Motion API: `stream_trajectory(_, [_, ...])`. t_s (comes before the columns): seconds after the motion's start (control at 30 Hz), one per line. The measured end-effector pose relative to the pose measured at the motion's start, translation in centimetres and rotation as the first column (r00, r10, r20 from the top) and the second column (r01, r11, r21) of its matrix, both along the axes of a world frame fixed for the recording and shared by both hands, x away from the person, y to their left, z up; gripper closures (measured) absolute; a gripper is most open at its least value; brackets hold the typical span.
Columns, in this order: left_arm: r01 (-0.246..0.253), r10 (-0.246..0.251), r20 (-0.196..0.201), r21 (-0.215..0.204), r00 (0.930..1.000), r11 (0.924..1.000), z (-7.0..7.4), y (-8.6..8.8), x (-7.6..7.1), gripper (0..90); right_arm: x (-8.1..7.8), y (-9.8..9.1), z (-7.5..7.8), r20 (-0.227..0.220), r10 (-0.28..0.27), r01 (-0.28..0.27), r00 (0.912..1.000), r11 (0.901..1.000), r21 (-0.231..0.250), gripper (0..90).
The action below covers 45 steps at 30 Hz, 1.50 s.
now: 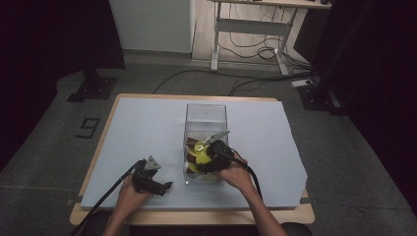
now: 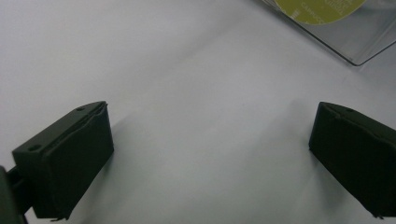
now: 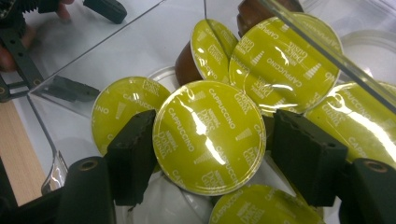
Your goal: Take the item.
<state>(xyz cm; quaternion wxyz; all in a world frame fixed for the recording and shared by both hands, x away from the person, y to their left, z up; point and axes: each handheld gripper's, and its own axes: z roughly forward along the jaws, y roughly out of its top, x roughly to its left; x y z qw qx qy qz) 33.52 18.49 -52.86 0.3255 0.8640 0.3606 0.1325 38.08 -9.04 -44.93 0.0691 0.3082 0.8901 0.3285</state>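
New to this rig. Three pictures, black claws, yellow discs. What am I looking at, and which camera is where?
No robot here: a person holds a hand-held gripper in each hand at a table covered with a pale sheet.

The high view looks down from above the person. The left hand-held gripper rests on the sheet, jaws wide open with nothing between them; its own camera sees bare sheet and a corner of the clear plastic box.

The right hand-held gripper reaches into that box, which holds coffee capsules with yellow-green lids printed "Cappuccino". Its camera shows the jaws on either side of one capsule, seemingly touching its rim; whether it is firmly gripped I cannot tell.
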Motion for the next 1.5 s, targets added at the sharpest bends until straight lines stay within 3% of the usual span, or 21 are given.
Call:
stream_trajectory(0.53, [0.000,0.000,0.000,0.000,1.0000,1.0000,0.0,0.0,0.0,0.0,0.0,0.6,0.1,0.010,-0.006,0.006,0.9999,0.9987,-0.050,37.9])
stream_trajectory(0.77, [0.000,0.000,0.000,0.000,1.0000,1.0000,0.0,0.0,0.0,0.0,-0.5,0.4,1.1,0.045,0.005,-0.004,0.9990,0.9997,-0.023,37.9])
stream_trajectory(1.5, [0.000,0.000,0.001,0.000,1.0000,1.0000,0.0,0.0,0.0,0.0,-1.4,-1.7,3.7,0.086,0.001,-0.004,0.9963,0.9995,0.031,37.9])
